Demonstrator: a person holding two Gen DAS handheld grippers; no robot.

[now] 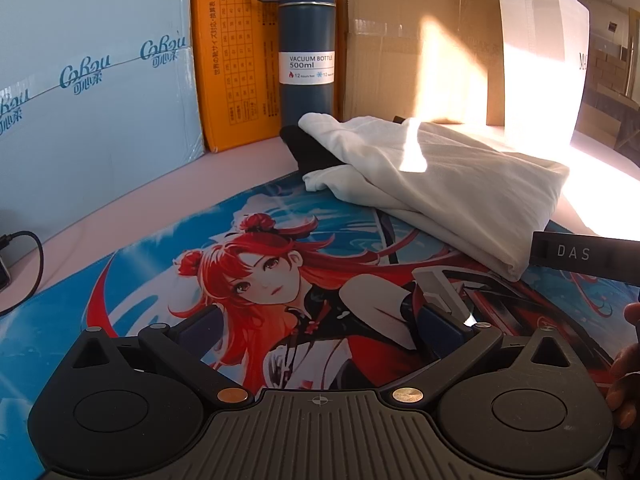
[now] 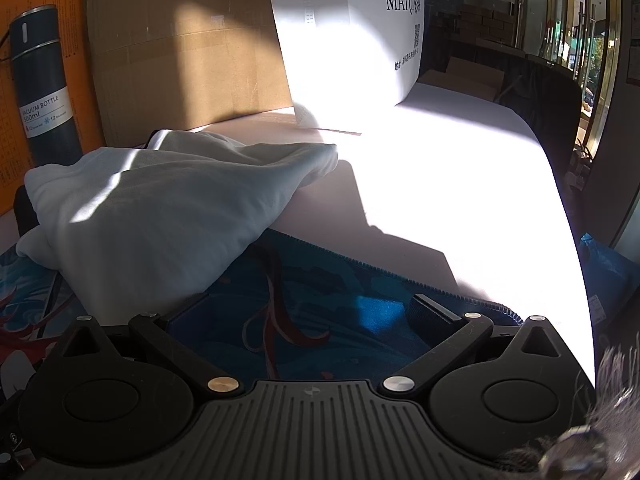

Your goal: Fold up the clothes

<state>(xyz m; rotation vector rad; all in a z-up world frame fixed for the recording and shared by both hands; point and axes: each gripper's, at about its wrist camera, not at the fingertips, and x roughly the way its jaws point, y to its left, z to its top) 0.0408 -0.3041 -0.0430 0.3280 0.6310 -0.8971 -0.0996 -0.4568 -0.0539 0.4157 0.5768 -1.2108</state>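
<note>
A folded white garment lies at the far right of the anime-print mat, with a black cloth tucked under its far end. In the right wrist view the white garment lies at the left, partly on the mat. My left gripper is open and empty, low over the mat, short of the garment. My right gripper is open and empty, just right of the garment's near edge. Part of the right gripper shows at the right edge of the left wrist view.
A dark blue vacuum bottle stands behind the garment, against an orange box. A pale blue carton, a brown cardboard box and a white box line the back. A black cable lies at left. The table edge curves at right.
</note>
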